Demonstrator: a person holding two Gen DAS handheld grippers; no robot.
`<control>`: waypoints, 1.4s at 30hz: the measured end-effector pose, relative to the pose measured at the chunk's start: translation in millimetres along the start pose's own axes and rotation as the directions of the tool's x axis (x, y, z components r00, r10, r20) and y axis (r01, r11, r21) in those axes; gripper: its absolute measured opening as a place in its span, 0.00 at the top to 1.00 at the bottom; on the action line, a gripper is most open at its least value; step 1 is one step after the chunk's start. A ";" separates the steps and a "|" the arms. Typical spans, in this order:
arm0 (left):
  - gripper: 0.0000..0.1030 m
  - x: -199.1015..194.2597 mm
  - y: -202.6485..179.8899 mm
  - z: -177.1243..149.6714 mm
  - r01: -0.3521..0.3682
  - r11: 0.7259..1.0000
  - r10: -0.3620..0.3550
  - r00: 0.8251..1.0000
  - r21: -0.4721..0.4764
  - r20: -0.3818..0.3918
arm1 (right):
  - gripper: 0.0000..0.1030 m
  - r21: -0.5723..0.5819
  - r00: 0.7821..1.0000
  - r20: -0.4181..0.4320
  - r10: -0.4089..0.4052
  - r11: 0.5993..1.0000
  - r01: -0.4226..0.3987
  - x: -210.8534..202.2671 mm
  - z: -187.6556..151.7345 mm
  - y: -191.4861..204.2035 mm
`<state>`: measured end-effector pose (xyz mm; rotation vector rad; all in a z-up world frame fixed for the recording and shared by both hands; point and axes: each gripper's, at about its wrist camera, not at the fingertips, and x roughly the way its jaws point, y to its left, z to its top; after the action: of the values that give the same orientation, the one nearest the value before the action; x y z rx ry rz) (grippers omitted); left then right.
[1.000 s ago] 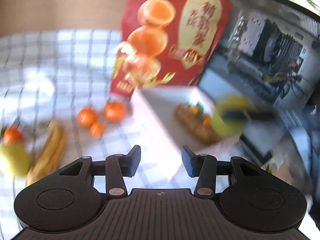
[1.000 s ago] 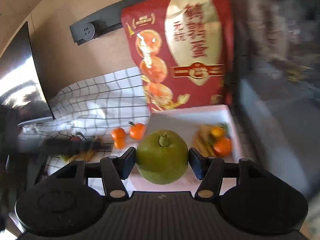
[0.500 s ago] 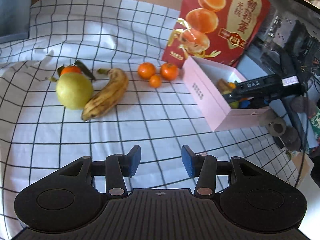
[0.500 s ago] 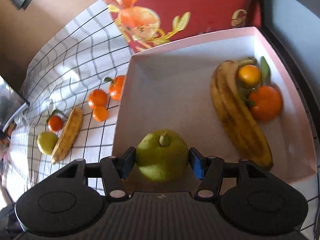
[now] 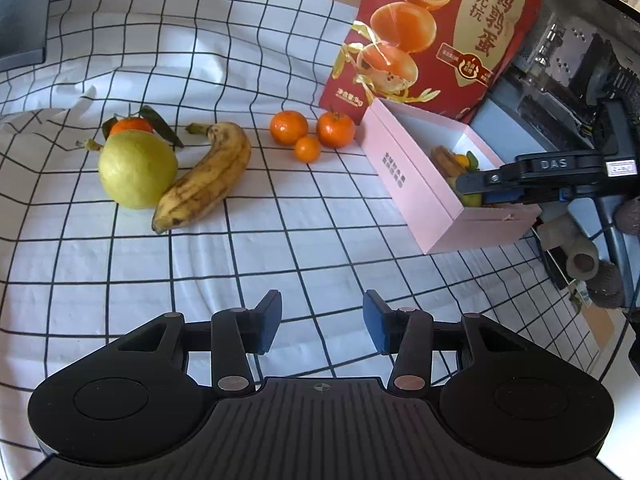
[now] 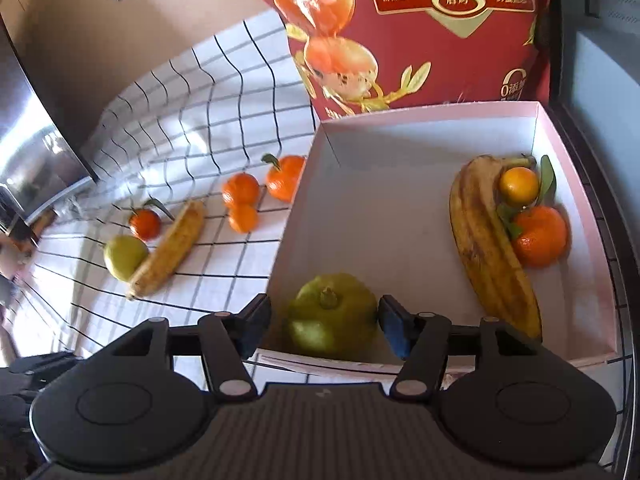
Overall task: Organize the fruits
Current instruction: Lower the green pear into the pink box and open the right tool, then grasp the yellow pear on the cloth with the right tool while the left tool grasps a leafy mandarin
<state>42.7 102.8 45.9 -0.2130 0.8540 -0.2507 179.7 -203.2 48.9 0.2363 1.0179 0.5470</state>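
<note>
A pink box (image 6: 568,152) holds a banana (image 6: 488,248), two oranges (image 6: 540,236) and a green pear (image 6: 332,312) at its near left corner. My right gripper (image 6: 324,324) is open around the pear, its left finger clear of the fruit; it also shows over the box in the left wrist view (image 5: 528,180). My left gripper (image 5: 322,322) is open and empty above the checked cloth. On the cloth lie a yellow-green pear (image 5: 138,168), a banana (image 5: 204,178), a leafy orange (image 5: 130,125) and three small oranges (image 5: 310,134) beside the box (image 5: 404,176).
A tall red snack bag (image 5: 436,36) stands behind the box. A dark computer case (image 5: 580,64) and cork-like items (image 5: 580,252) are at the right. A metal appliance (image 6: 28,152) is at the far left.
My right gripper has opened and let the green pear go; it now rests in the box's near corner. My left gripper has moved slightly closer to the cloth.
</note>
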 end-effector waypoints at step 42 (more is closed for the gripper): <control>0.52 -42.9 152.4 6.3 -0.297 0.901 0.327 0.944 -0.315 0.044 | 0.41 -0.791 0.992 0.118 -0.041 0.600 0.119 162.1 -26.5 289.7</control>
<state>40.6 261.0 37.2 -0.3686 0.8149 0.1950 129.7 126.0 40.6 -0.5957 0.6005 0.8542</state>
